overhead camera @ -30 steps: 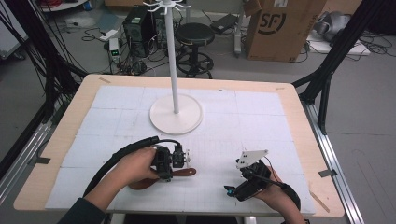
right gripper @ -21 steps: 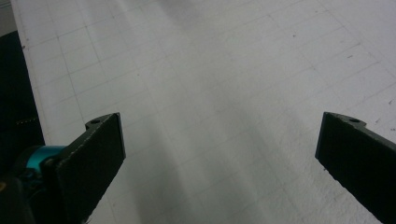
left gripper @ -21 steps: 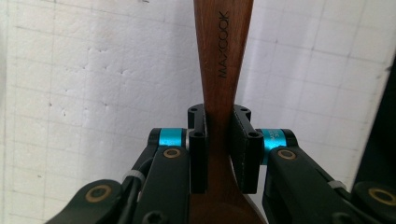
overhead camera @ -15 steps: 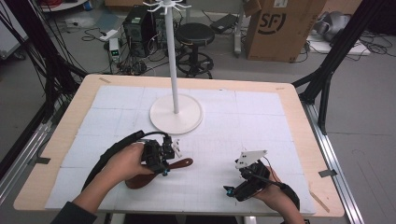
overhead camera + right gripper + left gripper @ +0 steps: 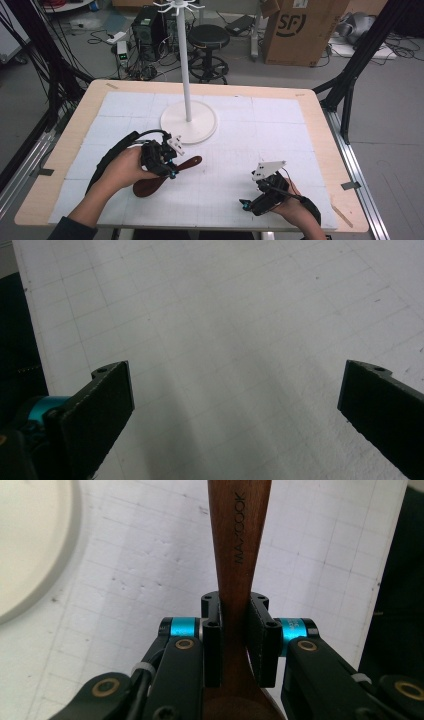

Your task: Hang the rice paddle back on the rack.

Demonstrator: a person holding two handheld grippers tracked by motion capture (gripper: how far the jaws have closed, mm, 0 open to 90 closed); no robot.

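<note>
A brown wooden spoon (image 5: 189, 163) hangs tilted just above the white mat, its bowl toward the person and its handle toward the stand. My left gripper (image 5: 171, 168) is shut on its narrow neck. In the left gripper view both black pads press the handle of the spoon (image 5: 240, 540), which is marked MAXCOOK, with the left gripper (image 5: 235, 611) clamped around it. My right gripper (image 5: 248, 205) rests low near the table's front edge. Seen in the right gripper view, the right gripper (image 5: 235, 405) is open wide with bare mat between its jaws.
A white hook stand (image 5: 185, 60) rises from a round white base (image 5: 200, 131) at the middle back of the mat (image 5: 260, 130). The wooden table edge (image 5: 320, 125) frames the mat. Beyond the table are a stool, a cardboard box and cables on the floor.
My left gripper has risen with the spoon and drifted left and away from the front edge, lifting the spoon off the mat. The right gripper has not moved.
</note>
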